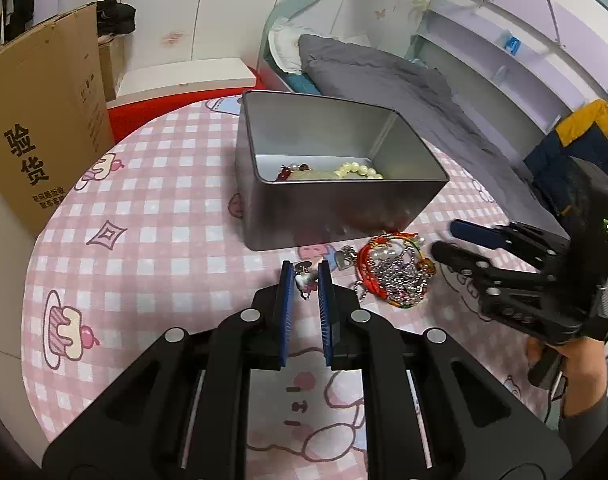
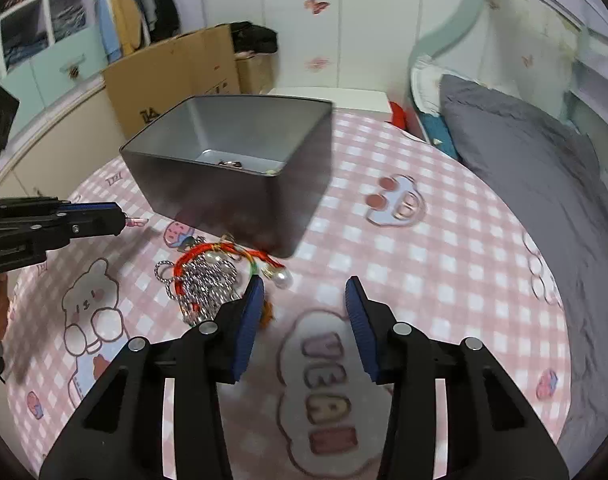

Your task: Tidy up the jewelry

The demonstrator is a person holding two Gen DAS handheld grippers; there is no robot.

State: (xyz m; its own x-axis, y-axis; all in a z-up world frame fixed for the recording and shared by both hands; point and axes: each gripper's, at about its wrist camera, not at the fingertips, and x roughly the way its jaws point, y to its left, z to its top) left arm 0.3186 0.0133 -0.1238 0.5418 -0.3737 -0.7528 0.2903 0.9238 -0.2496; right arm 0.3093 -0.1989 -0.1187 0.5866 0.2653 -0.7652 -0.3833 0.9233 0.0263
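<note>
Partly done: pearl bracelet (image 1: 358,171) inside tin (image 1: 324,216); left claw (image 1: 306,280) pinching small charm (image 1: 306,278); right claw (image 2: 304,292) spread; tangled pile (image 2: 208,280) left on table (image 1: 152,216).

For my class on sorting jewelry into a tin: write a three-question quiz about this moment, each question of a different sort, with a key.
1. True or false: the metal tin already holds some jewelry.
2. What does the left gripper have between its blue pads?
A. a red cord bracelet
B. a small pale charm
C. nothing
3. Fill in: the tangled pile of chains and cords lies on the ______, in front of the tin.

Key
1. True: a pearl bracelet and red beads lie on its floor.
2. B: the small pale charm.
3. The checked tablecloth. The right gripper hangs open beside the pile.
</note>
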